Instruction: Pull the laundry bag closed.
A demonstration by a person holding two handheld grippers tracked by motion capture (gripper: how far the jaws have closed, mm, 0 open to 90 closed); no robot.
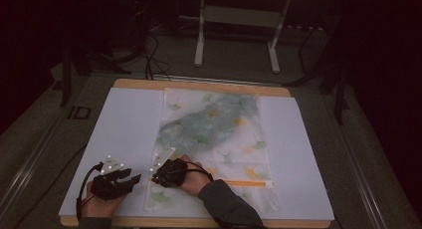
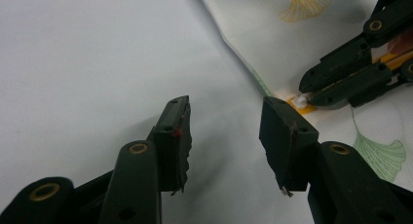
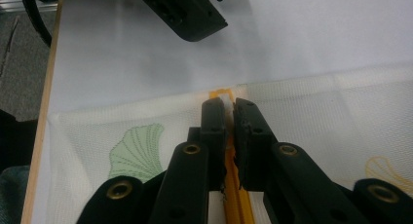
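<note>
Forearms and hands enter at the bottom edge of the high view, each carrying a hand-held gripper over the near part of the worktop [image 1: 124, 84], which is covered by a white sheet [image 1: 124, 119]. Largest of the work's things is the zip pouch [image 1: 214, 139], a thin, translucent white mesh bag printed with ginkgo leaves, lying flat from centre frame down to the lower middle, something soft and bluish showing through its upper half. It looks light and limp; lifted by one edge it would likely sag and slide on the smooth sheet. Across its lower part runs the orange zipper strip [image 1: 247, 182], the one firm line on it. At the strip's left end, the small white slider [image 2: 302, 101] is the natural place to take hold. Right hand-held gripper [image 3: 229, 107] has its jaws nipped almost together on that slider end. Left hand-held gripper [image 2: 225, 118], lower left of the high view, stands wide and released over bare sheet beside the pouch edge, well placed to pin the fabric.
</note>
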